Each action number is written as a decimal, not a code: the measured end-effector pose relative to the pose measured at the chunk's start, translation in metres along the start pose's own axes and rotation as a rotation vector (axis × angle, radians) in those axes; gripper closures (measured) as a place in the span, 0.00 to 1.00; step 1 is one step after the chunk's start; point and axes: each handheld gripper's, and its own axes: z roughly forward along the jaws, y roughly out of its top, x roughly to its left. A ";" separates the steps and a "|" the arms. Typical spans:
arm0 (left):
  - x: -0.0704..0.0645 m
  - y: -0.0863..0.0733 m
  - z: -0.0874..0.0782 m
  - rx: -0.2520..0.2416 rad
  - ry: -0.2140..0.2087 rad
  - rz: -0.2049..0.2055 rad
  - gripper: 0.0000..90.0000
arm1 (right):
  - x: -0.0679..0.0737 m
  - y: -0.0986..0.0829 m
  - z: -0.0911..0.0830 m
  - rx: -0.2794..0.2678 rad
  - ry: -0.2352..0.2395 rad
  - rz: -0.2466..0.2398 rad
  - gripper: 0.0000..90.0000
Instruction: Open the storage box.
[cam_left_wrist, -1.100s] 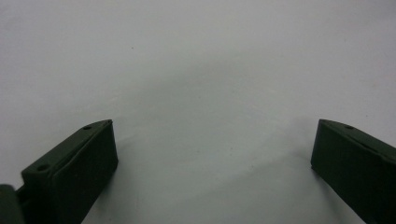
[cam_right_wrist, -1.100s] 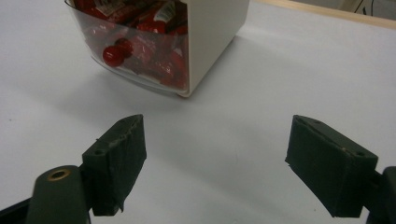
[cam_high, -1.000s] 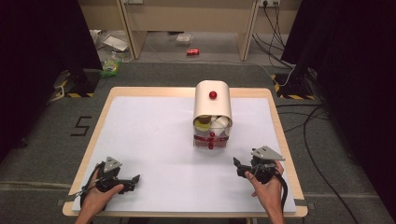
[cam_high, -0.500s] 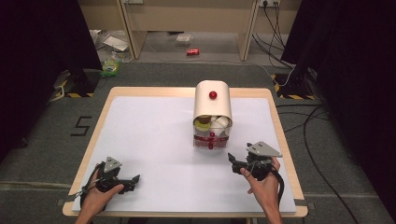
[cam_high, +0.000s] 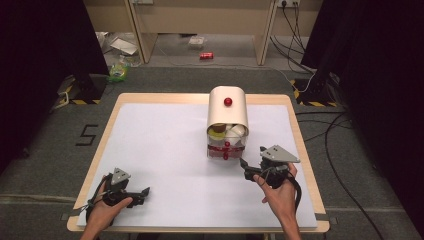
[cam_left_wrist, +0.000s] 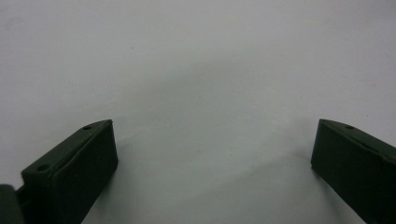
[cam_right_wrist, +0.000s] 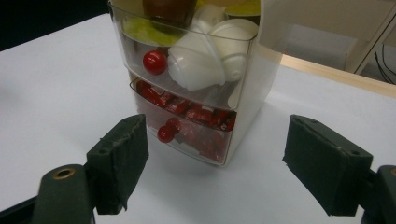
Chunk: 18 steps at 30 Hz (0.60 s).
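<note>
A small cream drawer unit (cam_high: 227, 125) stands at the table's middle right, with a red knob (cam_high: 228, 101) on its rounded top. In the right gripper view the drawer unit (cam_right_wrist: 243, 107) has two clear drawers. The upper one holds white capsules (cam_right_wrist: 201, 65) and has a red knob (cam_right_wrist: 154, 62). The lower one holds red packets (cam_right_wrist: 196, 114) behind a red knob (cam_right_wrist: 165, 133). My right gripper (cam_high: 245, 169) is open, just in front and to the right of the unit, its jaws (cam_right_wrist: 217, 140) pointing at the lower drawer. My left gripper (cam_high: 144, 195) rests open near the front left edge, nothing between its jaws (cam_left_wrist: 215, 140).
A white sheet (cam_high: 165, 145) covers the wooden table. Beyond the far edge, the floor holds a red can (cam_high: 206, 55) and some litter (cam_high: 120, 70). Cables (cam_high: 330, 130) run along the right side. A "5" (cam_high: 87, 135) is marked on the floor at left.
My right gripper has moved forward and left, closer to the front of the drawer unit. The left gripper has stayed where it was.
</note>
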 end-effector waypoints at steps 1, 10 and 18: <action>0.000 0.000 0.000 0.000 0.000 0.000 0.00 | 0.000 0.000 0.000 0.000 0.000 0.000 0.25; 0.000 0.000 0.000 0.000 0.000 0.000 0.00 | 0.001 0.012 -0.002 -0.026 0.007 -0.006 0.25; 0.000 0.000 0.000 0.000 0.000 0.000 0.00 | 0.005 0.021 0.000 -0.045 0.018 -0.016 0.26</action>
